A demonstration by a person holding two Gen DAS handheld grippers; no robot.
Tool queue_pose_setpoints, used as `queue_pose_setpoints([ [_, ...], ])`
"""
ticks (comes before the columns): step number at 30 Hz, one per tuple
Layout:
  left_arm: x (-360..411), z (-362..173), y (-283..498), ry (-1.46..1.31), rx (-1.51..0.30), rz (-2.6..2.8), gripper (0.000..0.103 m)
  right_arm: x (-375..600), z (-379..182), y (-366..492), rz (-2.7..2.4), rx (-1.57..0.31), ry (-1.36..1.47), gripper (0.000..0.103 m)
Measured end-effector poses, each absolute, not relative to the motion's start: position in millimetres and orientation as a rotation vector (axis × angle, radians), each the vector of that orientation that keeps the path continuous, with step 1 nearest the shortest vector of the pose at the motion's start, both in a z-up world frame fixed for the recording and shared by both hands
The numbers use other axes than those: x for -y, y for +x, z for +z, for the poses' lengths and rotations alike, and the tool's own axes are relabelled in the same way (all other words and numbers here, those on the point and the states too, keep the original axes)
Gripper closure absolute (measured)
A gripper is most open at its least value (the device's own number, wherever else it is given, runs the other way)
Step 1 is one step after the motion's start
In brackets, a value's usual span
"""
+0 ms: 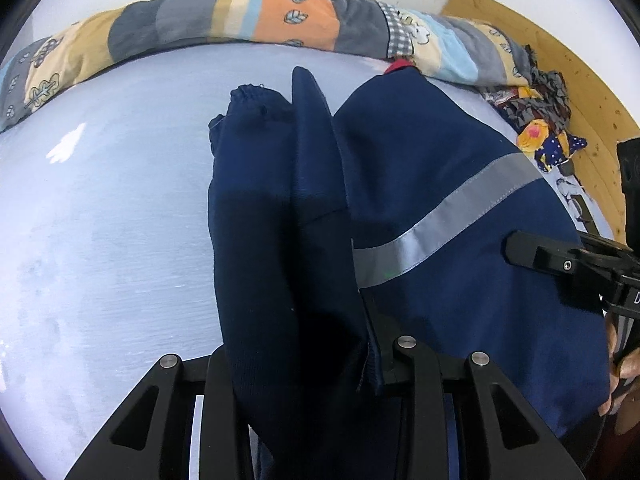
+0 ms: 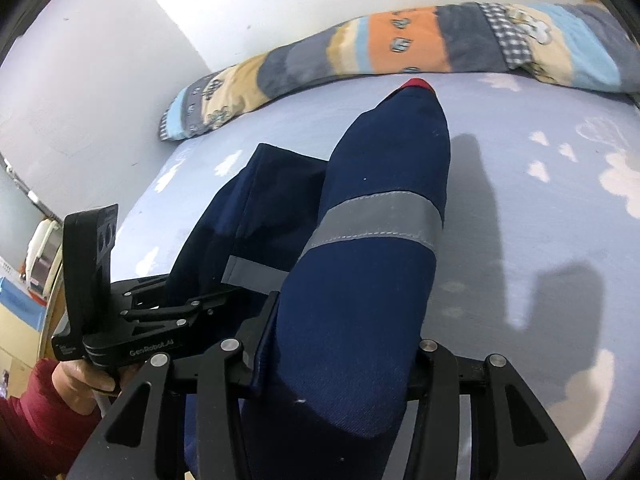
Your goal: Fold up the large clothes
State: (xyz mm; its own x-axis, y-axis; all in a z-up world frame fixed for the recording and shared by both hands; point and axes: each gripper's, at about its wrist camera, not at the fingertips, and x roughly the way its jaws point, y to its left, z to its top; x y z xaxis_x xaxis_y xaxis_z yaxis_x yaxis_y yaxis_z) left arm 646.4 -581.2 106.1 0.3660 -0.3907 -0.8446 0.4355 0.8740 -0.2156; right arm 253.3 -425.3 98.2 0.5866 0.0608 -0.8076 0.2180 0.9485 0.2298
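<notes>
- Your left tongs (image 1: 304, 364) are clamped on a thick bunch of the navy work garment (image 1: 420, 168), which hangs from both grips and trails onto the pale blue bed (image 1: 100, 208). The bunch is bulky, so a layer may slide out if you pull sideways.
- Your right tongs (image 2: 336, 364) grip another rounded fold of the same garment, the one crossed by the grey reflective stripe (image 2: 380, 216). Uneven lift between the two would twist the fold line.
- The elastic cuff (image 1: 248, 96) lies loose on the bed and could tuck under as you lay the cloth down.
- Both tongs tilt steeply downward, side by side; your left hand (image 2: 86, 380), in a red sleeve (image 2: 28, 428), holds its handle low.
</notes>
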Motion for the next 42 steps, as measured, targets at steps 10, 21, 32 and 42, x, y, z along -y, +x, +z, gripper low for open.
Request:
queue_pose_setpoints([
  [10, 596.0, 77.0, 688.5, -0.103, -1.194, -0.459, 0.04, 471.6, 54.7, 246.9, -0.232, -1.102, 0.507, 0.034],
  [21, 612.9, 91.2, 677.2, -0.116, -1.077, -0.246, 0.031, 465.6, 98.3, 202.2, -0.409, -0.991, 0.405, 0.044],
  [32, 690.9, 103.6, 598.2, -0.048, -0.887, -0.247, 0.042, 391.9, 100.6, 133.4, -0.331, -0.947, 0.294, 0.077],
  [42, 756.6, 41.8, 616.1, 0.12, -0.928, -0.188, 0.038, 391.7, 69.3, 134.5, -0.35, -1.035, 0.33, 0.077],
])
